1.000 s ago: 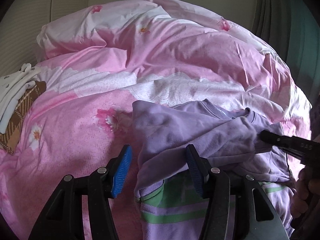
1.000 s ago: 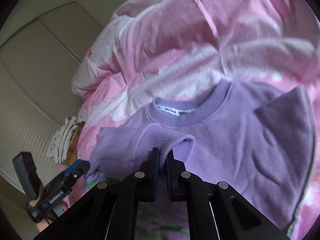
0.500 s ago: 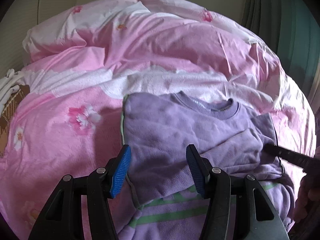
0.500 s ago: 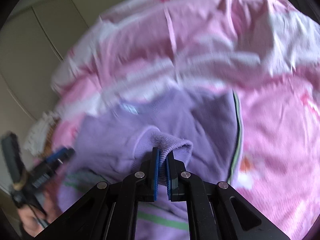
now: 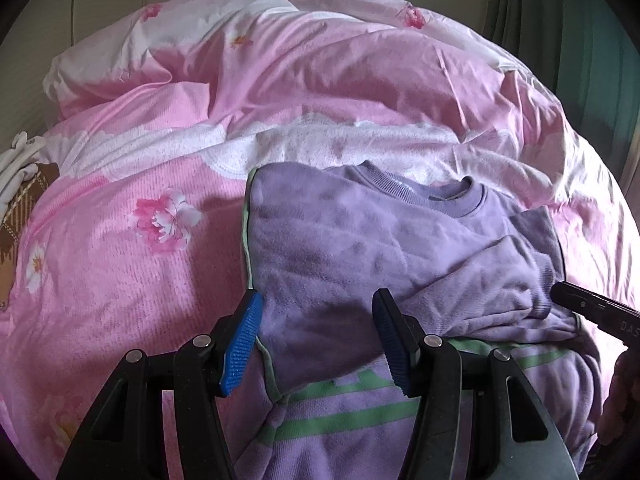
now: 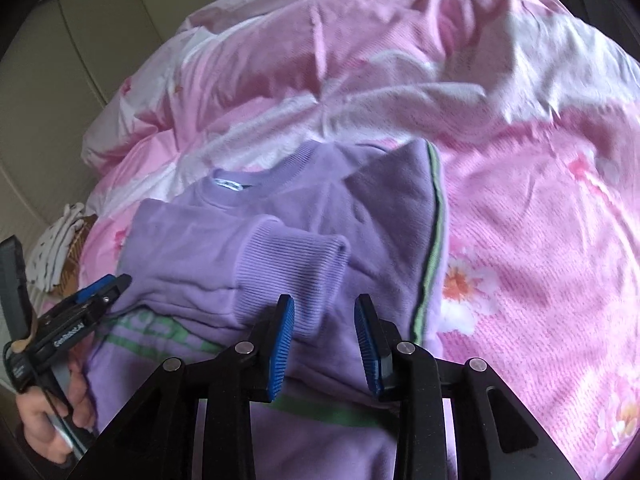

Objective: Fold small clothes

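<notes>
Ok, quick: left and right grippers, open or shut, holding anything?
Left gripper: open, holding nothing, over the purple sweater.
Right gripper: open, holding nothing; the sleeve cuff lies just ahead of it.

Lilac sweatshirt [image 5: 352, 248] flat on the bed, neck away from camera. Both sides folded inward, ribbed cuff [image 6: 292, 256] lying across the chest. Green-edged side seams; green stripes at near end.
</notes>
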`<act>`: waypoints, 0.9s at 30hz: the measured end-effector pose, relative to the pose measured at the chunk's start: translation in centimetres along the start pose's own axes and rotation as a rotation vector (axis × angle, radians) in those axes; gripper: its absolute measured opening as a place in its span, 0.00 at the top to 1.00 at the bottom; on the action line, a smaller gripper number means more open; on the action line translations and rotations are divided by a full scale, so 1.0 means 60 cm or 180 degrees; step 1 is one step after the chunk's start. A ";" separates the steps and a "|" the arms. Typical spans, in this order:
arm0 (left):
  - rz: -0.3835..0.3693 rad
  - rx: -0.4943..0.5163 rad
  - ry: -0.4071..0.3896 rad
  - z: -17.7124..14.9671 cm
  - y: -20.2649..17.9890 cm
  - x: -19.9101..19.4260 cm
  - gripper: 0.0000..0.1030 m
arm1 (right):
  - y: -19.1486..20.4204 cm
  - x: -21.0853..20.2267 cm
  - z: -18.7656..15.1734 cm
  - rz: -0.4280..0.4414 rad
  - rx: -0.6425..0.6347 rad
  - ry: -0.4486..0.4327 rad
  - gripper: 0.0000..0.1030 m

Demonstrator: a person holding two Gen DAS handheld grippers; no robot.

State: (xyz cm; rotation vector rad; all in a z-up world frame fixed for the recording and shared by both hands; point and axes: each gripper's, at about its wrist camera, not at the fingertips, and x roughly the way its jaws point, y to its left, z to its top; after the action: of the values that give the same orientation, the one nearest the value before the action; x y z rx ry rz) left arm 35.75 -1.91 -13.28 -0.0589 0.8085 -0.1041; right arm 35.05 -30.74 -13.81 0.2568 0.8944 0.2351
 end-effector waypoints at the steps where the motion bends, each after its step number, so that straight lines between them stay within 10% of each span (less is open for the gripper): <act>1: 0.0001 0.0005 -0.0012 0.003 -0.002 -0.003 0.45 | 0.004 -0.001 0.002 0.0033 0.0001 -0.0005 0.68; 13: -0.0018 -0.0034 -0.0005 0.015 -0.005 -0.001 0.45 | 0.013 0.046 0.056 0.0050 0.0184 0.0315 0.70; 16: -0.0012 -0.0002 0.0014 0.011 -0.008 0.003 0.45 | 0.014 0.053 0.042 0.0024 0.0085 0.0364 0.95; 27: -0.0017 0.0006 0.0069 -0.012 -0.002 0.009 0.45 | -0.011 0.052 -0.007 -0.0208 0.0052 0.0434 0.99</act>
State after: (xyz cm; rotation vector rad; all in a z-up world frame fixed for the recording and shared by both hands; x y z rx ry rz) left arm 35.59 -2.10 -14.14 -0.0584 0.8300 -0.1107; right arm 36.67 -30.35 -16.55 0.2283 1.0383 0.1862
